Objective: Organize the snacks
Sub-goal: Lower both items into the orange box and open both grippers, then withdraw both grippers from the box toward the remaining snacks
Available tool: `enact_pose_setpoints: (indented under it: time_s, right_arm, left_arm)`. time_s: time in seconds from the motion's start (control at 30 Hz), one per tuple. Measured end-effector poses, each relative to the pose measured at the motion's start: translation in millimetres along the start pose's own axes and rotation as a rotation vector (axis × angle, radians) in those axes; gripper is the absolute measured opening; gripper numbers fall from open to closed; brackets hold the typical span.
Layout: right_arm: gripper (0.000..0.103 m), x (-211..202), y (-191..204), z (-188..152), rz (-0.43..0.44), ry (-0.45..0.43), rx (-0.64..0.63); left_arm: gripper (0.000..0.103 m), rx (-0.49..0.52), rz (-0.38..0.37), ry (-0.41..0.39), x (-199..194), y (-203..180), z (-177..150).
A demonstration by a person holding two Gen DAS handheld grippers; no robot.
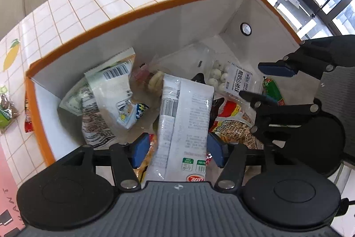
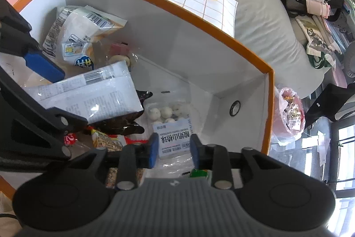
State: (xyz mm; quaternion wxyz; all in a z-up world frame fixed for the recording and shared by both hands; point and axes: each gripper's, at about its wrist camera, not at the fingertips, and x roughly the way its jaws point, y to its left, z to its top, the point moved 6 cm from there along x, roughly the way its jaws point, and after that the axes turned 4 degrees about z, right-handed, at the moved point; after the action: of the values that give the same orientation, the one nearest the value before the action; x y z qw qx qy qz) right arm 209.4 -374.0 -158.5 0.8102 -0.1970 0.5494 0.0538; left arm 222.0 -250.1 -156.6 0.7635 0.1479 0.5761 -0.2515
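clear bag (image 2: pixel 172 123) label: 酸奶山楂球 | white packet (image 1: pixel 184 123): barcode, red logo

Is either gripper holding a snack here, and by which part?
Neither. The left gripper has open jaws flanking the lower end of the white snack packet; the right gripper is open over the bag of white balls.
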Motion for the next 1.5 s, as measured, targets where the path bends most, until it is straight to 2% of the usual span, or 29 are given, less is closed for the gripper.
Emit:
enact_pose_setpoints:
  time_s: [0.17,0.3,0.4,0.73,1.0,1.3,1.5]
  right_arm:
    - [0.051,-11,2,3,0.011,-0.02,0.009]
    - [0.068,-28,3,6,0.002,-0.054,0.034]
    - [0.072,-42,5,6,0.002,-0.085,0.071]
    - [0.077,-90,23,5,0.032,-0.21,0.292]
    - [0.08,-112,58,1,0.059,-0.323,0.457]
    - [0.08,-128,116,15,0.065,-0.441,0.454]
    - [0.08,-121,155,43,0.085,-0.452,0.382]
  left_arm:
    - [0.074,-0.004,-0.005,-0.035,-20,5,-2]
    - [0.076,-0.015,-0.009,-0.086,-42,10,-5]
    - [0.076,-0.022,-0.02,-0.145,-62,13,-9]
    - [0.077,-0.055,0.016,-0.31,-120,35,-34]
    - [0.077,-0.085,0.05,-0.373,-136,63,-69]
    - [0.077,-0.162,0.093,-0.395,-140,117,-112]
    - [0.077,-0.2,0.125,-0.396,-137,158,-132]
